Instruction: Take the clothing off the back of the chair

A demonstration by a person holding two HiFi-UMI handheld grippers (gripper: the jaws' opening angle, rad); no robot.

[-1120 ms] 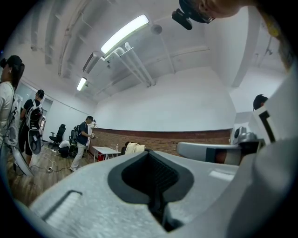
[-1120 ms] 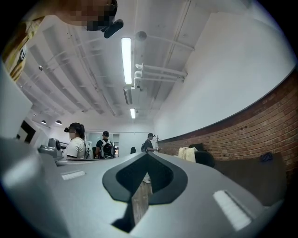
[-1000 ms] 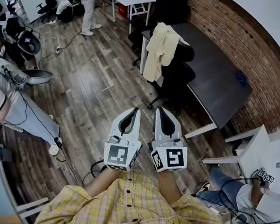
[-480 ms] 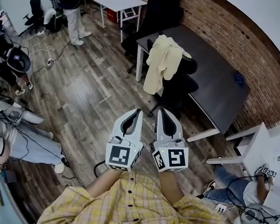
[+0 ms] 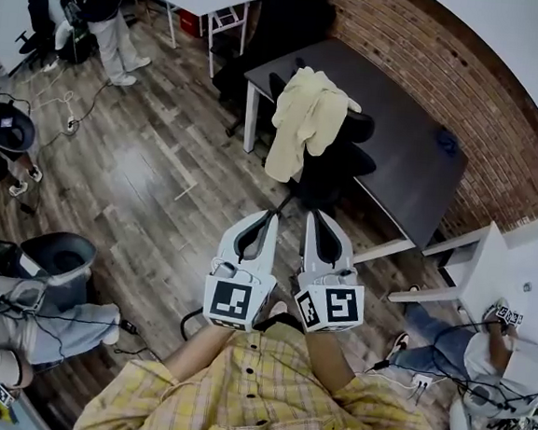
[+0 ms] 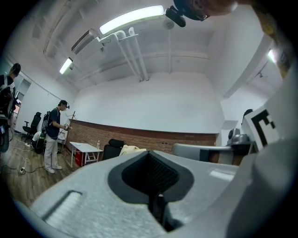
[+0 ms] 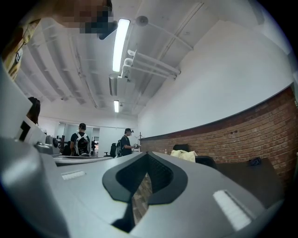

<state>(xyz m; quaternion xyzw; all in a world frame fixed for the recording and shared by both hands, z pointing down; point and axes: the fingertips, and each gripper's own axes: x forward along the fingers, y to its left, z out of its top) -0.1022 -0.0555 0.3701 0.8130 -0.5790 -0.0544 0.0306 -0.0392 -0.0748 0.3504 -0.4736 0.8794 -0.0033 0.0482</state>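
Nothing of the task is done yet: the clothing (image 5: 305, 119) is draped untouched over the back of the black chair (image 5: 344, 160), which is pushed up to the dark desk (image 5: 414, 166) by the brick wall. Left gripper (image 5: 271, 214) & right gripper (image 5: 311, 215) are held side by side, well apart from it, jaws pressed together, nothing gripped. Approach, grasp & lift-off are all left. The garment is seen as pale yellow & soft, hung in loose folds, w/ one long side trailing twd the floor.

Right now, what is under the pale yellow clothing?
A black office chair: the clothing drapes over its backrest, covering most of it. Seat and one backrest edge show.
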